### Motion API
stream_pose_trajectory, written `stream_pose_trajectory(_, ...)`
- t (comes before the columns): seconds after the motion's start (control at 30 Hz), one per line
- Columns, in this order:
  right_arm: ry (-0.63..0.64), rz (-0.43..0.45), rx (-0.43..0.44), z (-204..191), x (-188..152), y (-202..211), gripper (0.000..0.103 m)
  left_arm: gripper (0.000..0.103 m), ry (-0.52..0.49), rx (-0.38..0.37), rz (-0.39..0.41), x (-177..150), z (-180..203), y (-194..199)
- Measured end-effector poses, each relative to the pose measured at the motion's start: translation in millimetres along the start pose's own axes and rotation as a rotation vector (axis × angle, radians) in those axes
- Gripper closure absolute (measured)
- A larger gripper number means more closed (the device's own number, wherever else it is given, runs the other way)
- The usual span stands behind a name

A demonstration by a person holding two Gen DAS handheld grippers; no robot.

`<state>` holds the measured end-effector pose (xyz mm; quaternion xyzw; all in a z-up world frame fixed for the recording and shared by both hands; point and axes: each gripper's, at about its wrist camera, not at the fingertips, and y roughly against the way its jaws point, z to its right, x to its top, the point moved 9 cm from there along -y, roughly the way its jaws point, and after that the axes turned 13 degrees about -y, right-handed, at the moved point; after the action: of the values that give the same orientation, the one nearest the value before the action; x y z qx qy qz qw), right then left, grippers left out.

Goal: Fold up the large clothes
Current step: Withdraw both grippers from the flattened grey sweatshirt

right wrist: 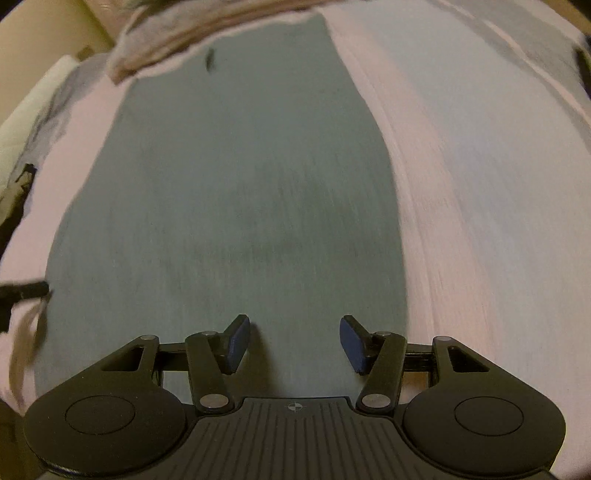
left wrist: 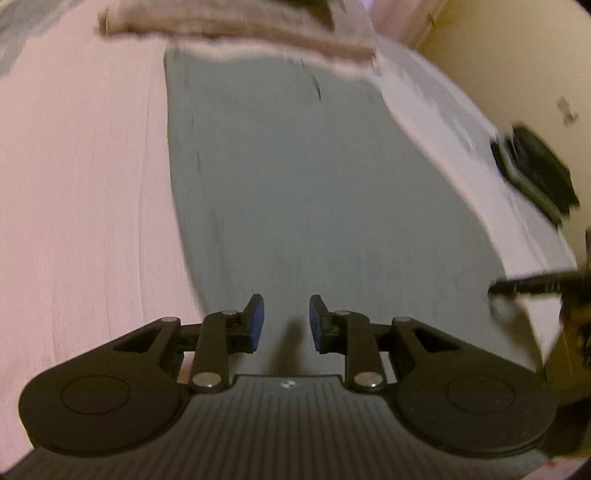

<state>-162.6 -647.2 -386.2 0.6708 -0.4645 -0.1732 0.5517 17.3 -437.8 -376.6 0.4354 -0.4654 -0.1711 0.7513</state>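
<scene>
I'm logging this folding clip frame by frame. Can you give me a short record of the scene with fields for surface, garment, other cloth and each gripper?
surface: pink bedsheet
garment: grey-green cloth lying flat, long, smooth
other cloth: brownish fabric lying across the garment's far end
left gripper: open, nothing between the pads, above the garment
right gripper: open wider, nothing held, above the garment
image quality: motion blur in both views

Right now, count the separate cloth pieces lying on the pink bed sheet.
2: a flat grey-green cloth spread under both grippers, and a bunched brownish-beige cloth at its far edge. More may be hidden outside the frames.
</scene>
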Motion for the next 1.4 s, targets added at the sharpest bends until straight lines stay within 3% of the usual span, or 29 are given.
stream_pose_trajectory(0.17, -0.009, -0.017, -0.089, 4, -46, 36, 0.051, 0.081, -0.057, 0.009, -0.067, -71, 13, 20)
stream_pose_trajectory(0.27, -0.001, -0.008, -0.088, -7, -61, 65, 0.049, 0.081, -0.041, 0.038, -0.083, -79, 11, 43)
stream_pose_trajectory(0.37, 0.023, 0.007, -0.096, -17, -68, 91, 0.039, 0.077, -0.021, 0.087, -0.082, -79, 17, 77)
stream_pose_trajectory(0.53, 0.087, 0.018, -0.121, -39, -68, 123, 0.030, 0.062, 0.040, 0.172, -0.101, -75, 39, 126)
stream_pose_trajectory(0.67, 0.087, -0.015, -0.112, -57, -68, 152, 0.029, 0.037, 0.091, 0.230, -0.158, -65, 71, 153)
stream_pose_trajectory(0.8, 0.095, -0.002, -0.076, -76, -51, 181, 0.028, 0.012, 0.171, 0.267, -0.143, -44, 102, 181)
stream_pose_trajectory(0.93, 0.125, 0.003, -0.070, -91, -36, 198, 0.028, 0.007, 0.212, 0.279, -0.126, -17, 124, 189)
stream_pose_trajectory(1.1, 0.119, -0.008, -0.046, -95, -28, 204, 0.028, 0.001, 0.184, 0.303, -0.111, 10, 145, 189)
stream_pose_trajectory(1.4, 0.147, -0.054, -0.029, -97, -32, 205, 0.028, 0.001, 0.179, 0.304, -0.119, 21, 161, 179)
